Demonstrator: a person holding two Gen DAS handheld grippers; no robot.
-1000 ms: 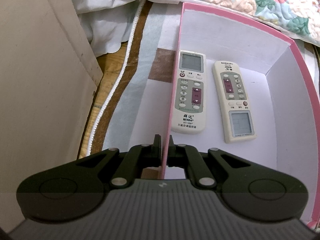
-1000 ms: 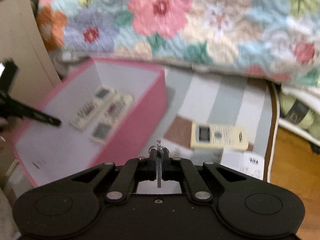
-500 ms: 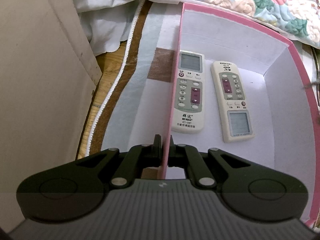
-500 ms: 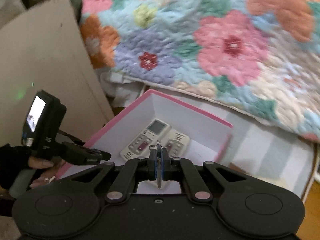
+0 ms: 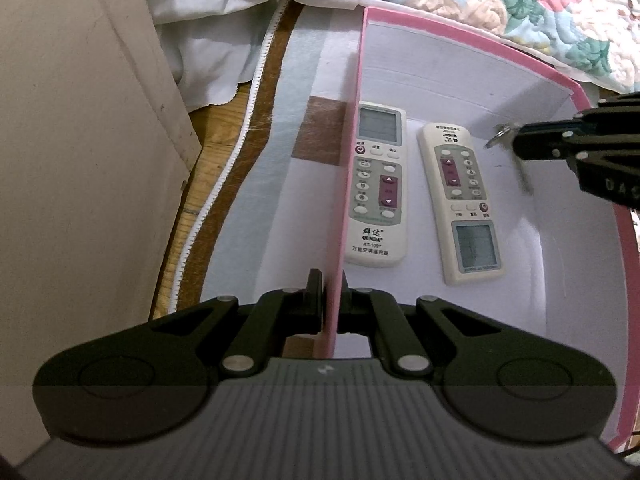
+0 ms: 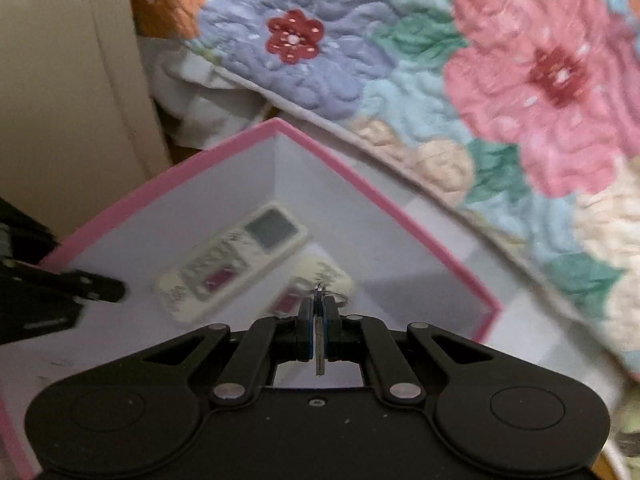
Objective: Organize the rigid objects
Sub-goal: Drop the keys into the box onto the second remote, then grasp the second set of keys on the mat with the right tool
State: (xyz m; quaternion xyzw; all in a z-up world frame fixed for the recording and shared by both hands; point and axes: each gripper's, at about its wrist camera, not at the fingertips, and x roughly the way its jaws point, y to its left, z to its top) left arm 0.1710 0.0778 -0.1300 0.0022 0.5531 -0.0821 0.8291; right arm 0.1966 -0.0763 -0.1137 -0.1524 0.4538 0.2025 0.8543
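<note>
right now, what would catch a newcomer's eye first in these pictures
The pink box with two white remotes lying side by side on its floor stands out. The left gripper is clamped on the box's near wall, while the right gripper holds a key over the box, below the flowered quilt.

"QUNDA" and "KT-109" printed on the left remote, other remote's print too small to read

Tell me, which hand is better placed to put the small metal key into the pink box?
The right. Its tool is shut on the small metal key and hangs over the pink cardboard box beside the two white remotes. The left tool is shut on the box wall, steadying it.
</note>
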